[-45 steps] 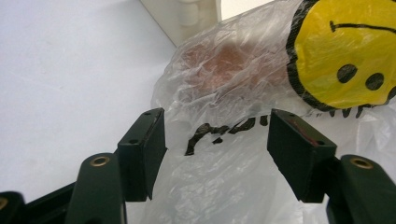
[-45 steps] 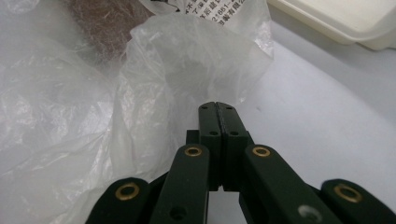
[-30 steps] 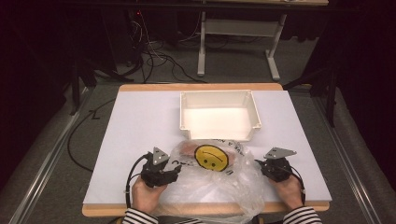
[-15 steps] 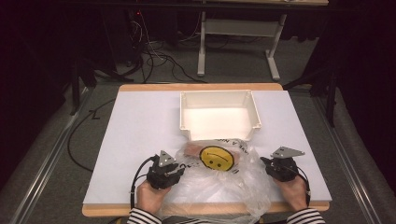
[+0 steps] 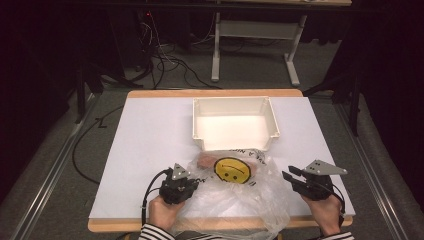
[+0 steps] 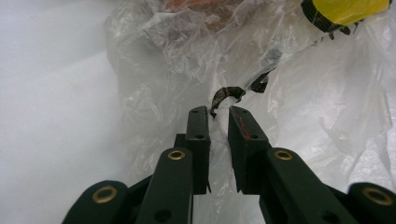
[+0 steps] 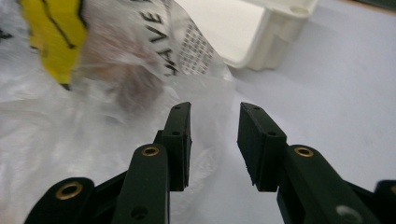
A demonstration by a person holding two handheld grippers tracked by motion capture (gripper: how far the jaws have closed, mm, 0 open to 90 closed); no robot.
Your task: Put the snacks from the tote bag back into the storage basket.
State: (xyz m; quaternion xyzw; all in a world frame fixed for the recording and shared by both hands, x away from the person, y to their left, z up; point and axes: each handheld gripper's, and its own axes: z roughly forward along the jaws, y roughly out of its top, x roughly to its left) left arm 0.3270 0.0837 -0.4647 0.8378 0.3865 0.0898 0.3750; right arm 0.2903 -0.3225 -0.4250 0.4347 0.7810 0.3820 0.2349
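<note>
The table (image 5: 150, 150) carries a white bin (image 5: 235, 122); just before it lies the clear bag (image 5: 240, 195), smiley up, something pinkish inside. The left gripper (image 5: 186, 181), its jaws just closing, pinches a fold of film, likely to anchor the bag. The right gripper (image 5: 295, 176), its jaws just opening, stands released beside it. The left gripper view reveals the pinched fold (image 6: 218, 122); the right gripper view shows an empty gap.

Tool (image 6: 219, 112) pinching plastic bag (image 6: 299, 93) (crinkled).
</note>
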